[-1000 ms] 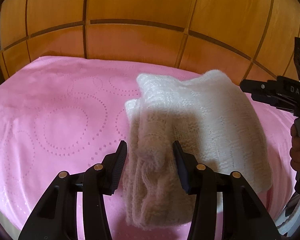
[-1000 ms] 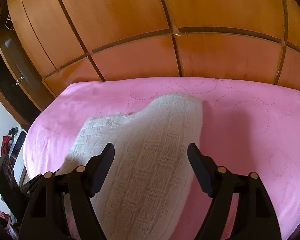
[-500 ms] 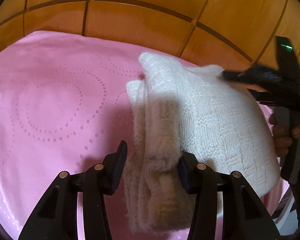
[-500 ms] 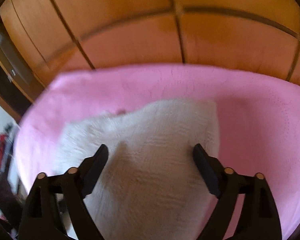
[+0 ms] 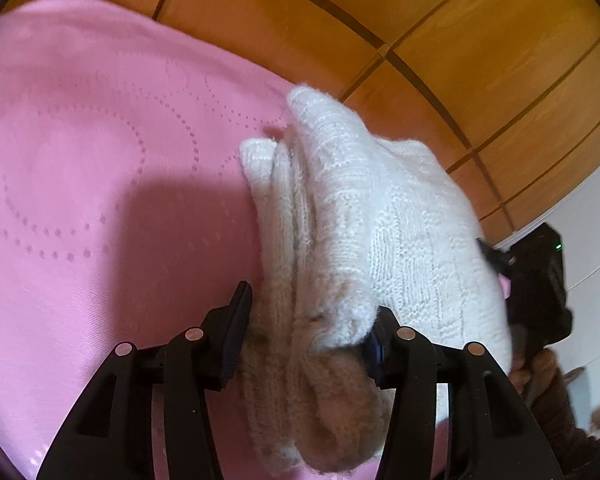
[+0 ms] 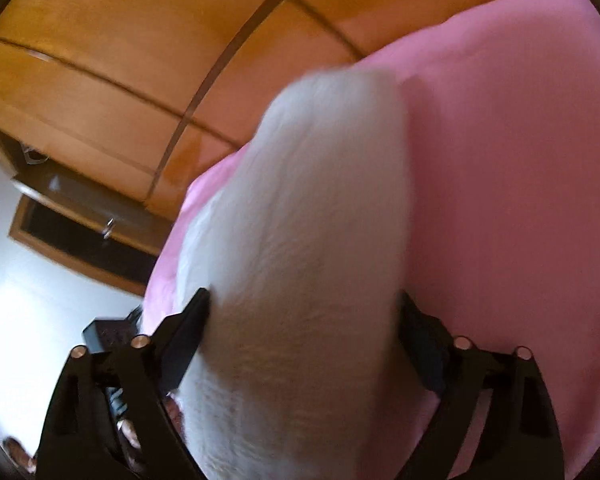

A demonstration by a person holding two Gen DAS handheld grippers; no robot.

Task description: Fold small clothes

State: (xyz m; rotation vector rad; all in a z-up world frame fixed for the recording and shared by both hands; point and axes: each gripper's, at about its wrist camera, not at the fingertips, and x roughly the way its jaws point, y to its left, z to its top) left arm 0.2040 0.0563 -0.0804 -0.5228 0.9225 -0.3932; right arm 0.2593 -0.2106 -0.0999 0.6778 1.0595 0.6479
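Observation:
A folded white knit garment [image 5: 380, 232] lies on the pink bed cover [image 5: 100, 168]. My left gripper [image 5: 308, 324] straddles its thick near-left edge, jaws wide, fingers touching the knit on both sides. In the right wrist view the white knit garment [image 6: 300, 264] fills the gap of my right gripper [image 6: 304, 320], whose jaws are wide apart, with the cloth bulging up between them. The right gripper's body [image 5: 540, 280] shows at the garment's right side in the left wrist view.
An orange wooden panelled wardrobe [image 5: 420, 32] stands behind the bed. The pink bed cover [image 6: 520, 160] stretches to the right in the right wrist view. A white wall and a dark doorway [image 6: 60, 240] are at the left there.
Both cameras have tilted and moved closer to the garment. The right gripper has pushed in over the cloth, which now bulges between its fingers. The left gripper stays around the near edge.

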